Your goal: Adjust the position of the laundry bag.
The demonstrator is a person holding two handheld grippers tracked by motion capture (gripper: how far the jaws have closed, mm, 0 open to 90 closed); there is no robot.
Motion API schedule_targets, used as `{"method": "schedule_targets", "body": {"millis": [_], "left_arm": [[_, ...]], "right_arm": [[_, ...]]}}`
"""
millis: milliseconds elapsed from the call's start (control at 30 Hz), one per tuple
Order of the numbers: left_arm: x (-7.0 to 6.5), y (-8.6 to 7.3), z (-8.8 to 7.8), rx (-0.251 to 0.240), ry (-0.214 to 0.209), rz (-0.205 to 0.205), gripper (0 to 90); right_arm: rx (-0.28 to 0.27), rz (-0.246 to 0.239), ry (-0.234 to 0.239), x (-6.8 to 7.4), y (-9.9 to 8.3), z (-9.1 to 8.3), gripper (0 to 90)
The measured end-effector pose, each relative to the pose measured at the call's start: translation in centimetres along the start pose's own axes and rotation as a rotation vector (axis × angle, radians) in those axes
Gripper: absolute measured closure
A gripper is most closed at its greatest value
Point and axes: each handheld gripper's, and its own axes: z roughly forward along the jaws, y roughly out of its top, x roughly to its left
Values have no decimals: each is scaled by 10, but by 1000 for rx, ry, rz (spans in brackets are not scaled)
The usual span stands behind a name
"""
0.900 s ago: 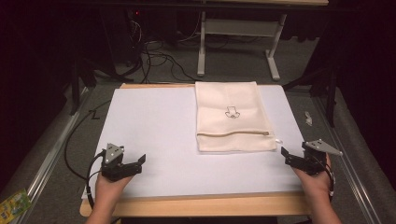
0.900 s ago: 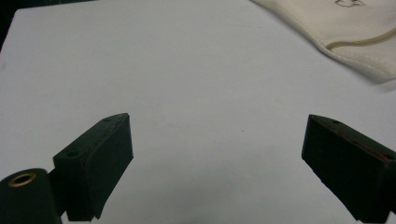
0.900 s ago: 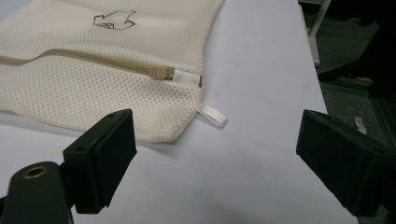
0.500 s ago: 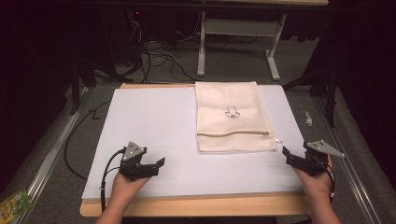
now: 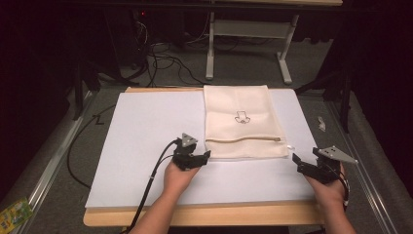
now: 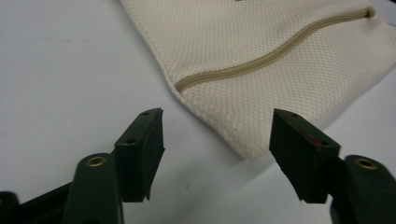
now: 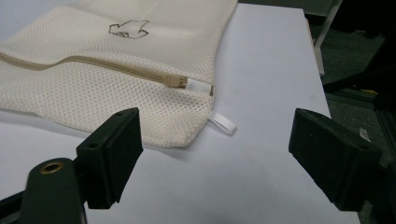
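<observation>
Cream mesh zip-up laundry bag (image 5: pixel 242 122) lying flat on white desk (image 5: pixel 146 126), zip closed. Left claw (image 5: pixel 198 158) hovering wide open at bag's near-left corner, probably lining up grip. Right claw (image 5: pixel 303 165) waiting open beside near-right corner.
</observation>
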Motion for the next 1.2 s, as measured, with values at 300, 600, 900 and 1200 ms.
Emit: {"method": "schedule_targets", "body": {"millis": [300,600,900,1200], "left_arm": [[-15,11,38,74,74,70,644],[-12,-2,19,88,78,170,875],[1,-30,-21,96,87,195,873],[-1,-58,-67,165,85,262,872]], "right_arm": [[-8,-2,8,1,1,-1,197],[-34,12,45,3,2,-4,262],[-56,2,105,14,4,-6,289],[-46,12,147,22,5,-5,310]]}}
